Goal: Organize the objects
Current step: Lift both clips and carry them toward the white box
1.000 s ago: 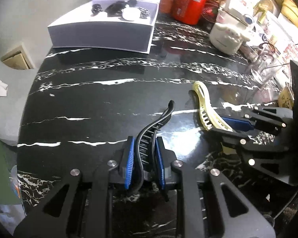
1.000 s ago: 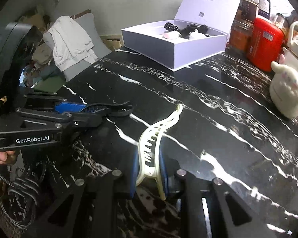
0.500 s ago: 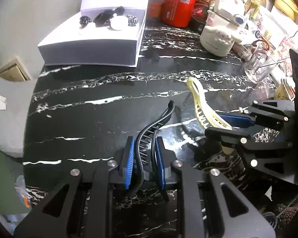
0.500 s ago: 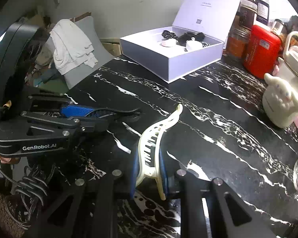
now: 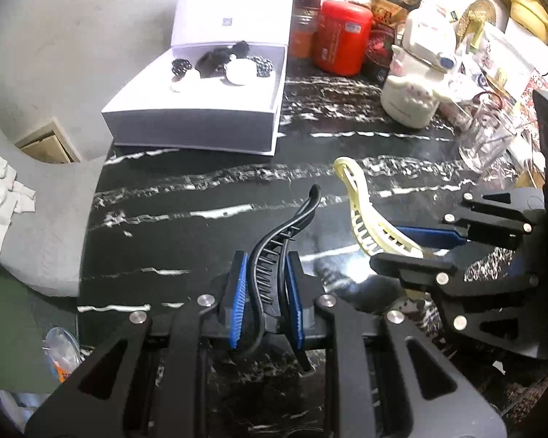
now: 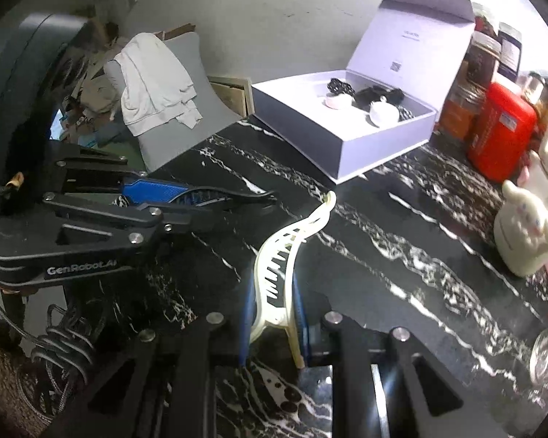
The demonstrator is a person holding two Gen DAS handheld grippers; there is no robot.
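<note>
Black hair claw (image 5: 274, 252): curved, toothed plastic clip, pinched at its hinge end between the blue pads of the left tool (image 5: 265, 297), tip pointing forward and up above the surface (image 5: 186, 226).
Cream hair claw (image 6: 285, 255): same curved toothed shape, pale yellow-white, clamped at its hinge end in the right tool (image 6: 272, 323), tip raised.
White box (image 5: 197, 124): lid open, standing at the far edge of the surface, holding black and white hair accessories (image 5: 223, 65) clustered at its back.
</note>
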